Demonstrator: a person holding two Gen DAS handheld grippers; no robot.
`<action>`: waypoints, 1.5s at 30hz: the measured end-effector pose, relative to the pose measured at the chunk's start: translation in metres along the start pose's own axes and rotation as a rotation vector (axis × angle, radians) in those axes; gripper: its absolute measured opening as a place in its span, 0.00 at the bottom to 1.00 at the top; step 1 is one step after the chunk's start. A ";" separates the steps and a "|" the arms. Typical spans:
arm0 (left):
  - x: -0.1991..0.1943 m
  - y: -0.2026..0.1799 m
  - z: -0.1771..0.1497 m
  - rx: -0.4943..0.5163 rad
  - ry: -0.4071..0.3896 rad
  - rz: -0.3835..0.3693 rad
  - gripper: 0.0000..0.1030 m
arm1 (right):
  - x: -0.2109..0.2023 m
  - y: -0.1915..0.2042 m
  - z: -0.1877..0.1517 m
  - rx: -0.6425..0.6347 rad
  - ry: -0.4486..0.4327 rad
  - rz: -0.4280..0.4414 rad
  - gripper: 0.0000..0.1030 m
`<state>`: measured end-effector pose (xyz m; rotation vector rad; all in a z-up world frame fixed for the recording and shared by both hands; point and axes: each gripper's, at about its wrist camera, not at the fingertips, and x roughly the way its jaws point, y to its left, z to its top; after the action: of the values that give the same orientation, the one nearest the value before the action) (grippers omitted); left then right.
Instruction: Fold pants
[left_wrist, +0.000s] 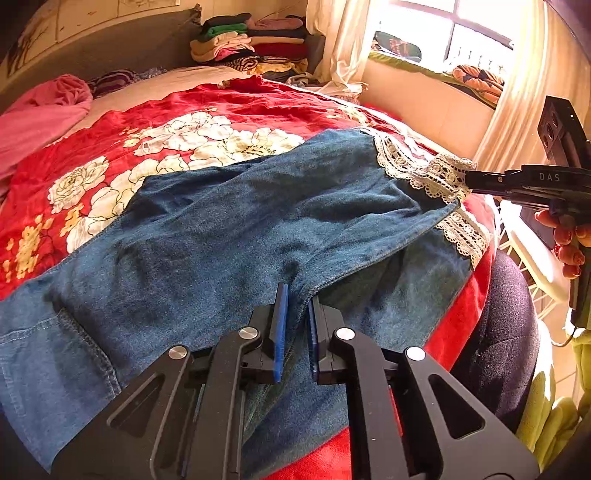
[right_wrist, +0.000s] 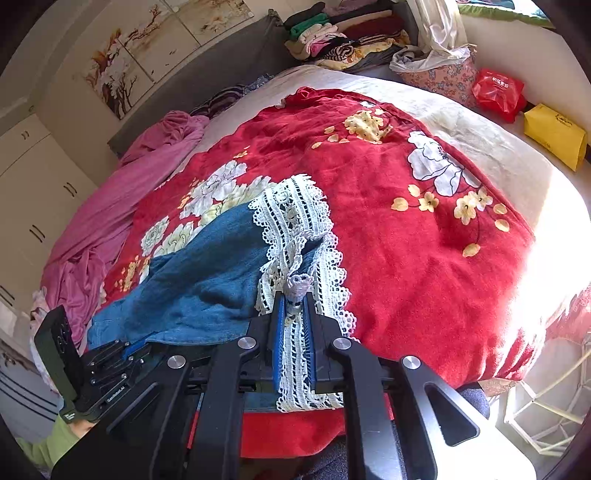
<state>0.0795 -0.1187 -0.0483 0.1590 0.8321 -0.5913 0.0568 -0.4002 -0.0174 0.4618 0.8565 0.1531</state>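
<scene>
Blue denim pants (left_wrist: 229, 229) with white lace cuffs (left_wrist: 424, 170) lie on a red floral blanket (left_wrist: 110, 147). One leg is folded over the other. My left gripper (left_wrist: 297, 295) is shut on a denim fold near the crotch seam. My right gripper (right_wrist: 295, 299) is shut on the lace cuff (right_wrist: 295, 236) at the leg's end; it also shows in the left wrist view (left_wrist: 469, 181) at the right. The left gripper shows at the lower left of the right wrist view (right_wrist: 129, 349).
A pink sheet (right_wrist: 122, 206) lies bunched at the left. Stacked folded clothes (left_wrist: 251, 40) sit at the bed's head. A red bag (right_wrist: 498, 92) and a yellow bag (right_wrist: 554, 136) lie at the far right. A white wire rack (right_wrist: 546, 398) stands beside the bed.
</scene>
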 end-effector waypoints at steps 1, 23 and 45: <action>-0.002 0.000 -0.001 0.003 0.001 -0.002 0.01 | 0.000 0.000 0.000 0.000 0.001 0.002 0.09; -0.037 -0.024 -0.032 0.081 0.025 -0.068 0.00 | -0.014 -0.004 -0.030 -0.071 0.104 -0.071 0.09; -0.035 -0.025 -0.041 0.072 0.055 -0.022 0.03 | 0.033 0.050 -0.029 -0.268 0.179 -0.063 0.22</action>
<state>0.0207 -0.1100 -0.0480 0.2331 0.8673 -0.6401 0.0585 -0.3363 -0.0340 0.1707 1.0082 0.2500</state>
